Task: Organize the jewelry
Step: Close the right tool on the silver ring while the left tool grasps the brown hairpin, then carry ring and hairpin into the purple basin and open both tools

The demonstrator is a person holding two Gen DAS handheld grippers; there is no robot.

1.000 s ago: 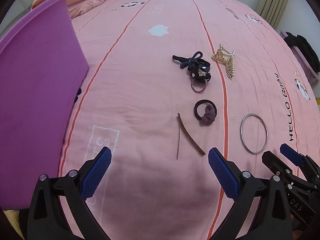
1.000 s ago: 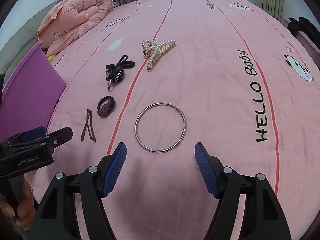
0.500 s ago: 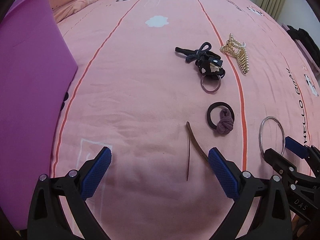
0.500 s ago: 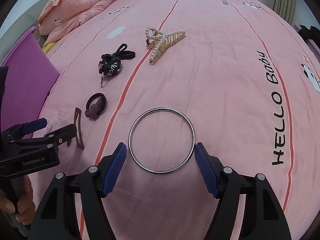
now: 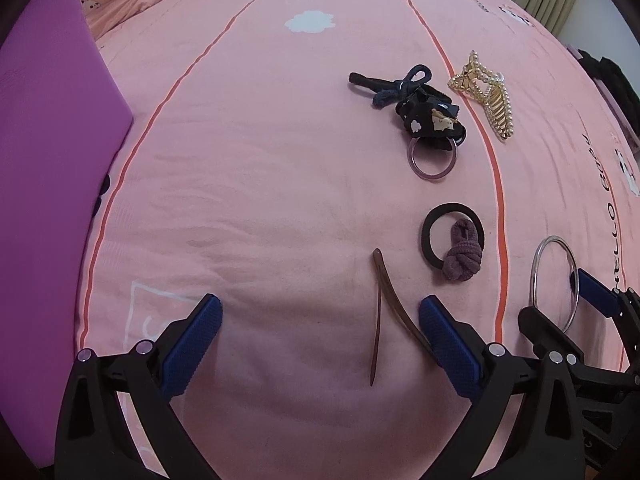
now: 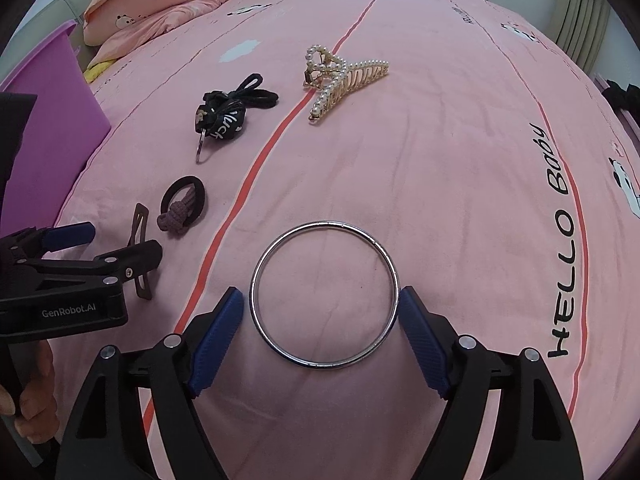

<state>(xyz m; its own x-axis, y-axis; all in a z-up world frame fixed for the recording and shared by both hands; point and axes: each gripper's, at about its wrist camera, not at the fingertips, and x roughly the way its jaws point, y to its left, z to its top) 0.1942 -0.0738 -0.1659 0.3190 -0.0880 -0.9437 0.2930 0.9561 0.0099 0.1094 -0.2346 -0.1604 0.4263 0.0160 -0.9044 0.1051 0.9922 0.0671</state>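
My right gripper (image 6: 320, 316) has dropped over the silver bangle (image 6: 325, 294) — jaws opening, straddling it ungripped; left gripper (image 5: 320, 344) wide, empty — pickup next

Bangle (image 6: 325, 294): polished metal, glossy. Bedsheet (image 6: 460, 184): matt cloth (faintly napped). Claw clip (image 6: 344, 78): gilt, pearl-beaded. Gripper pads (image 6: 218, 334): ribbed blue rubber.

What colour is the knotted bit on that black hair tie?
Dusty purple knot on the black hair tie; clearest in the left wrist view.
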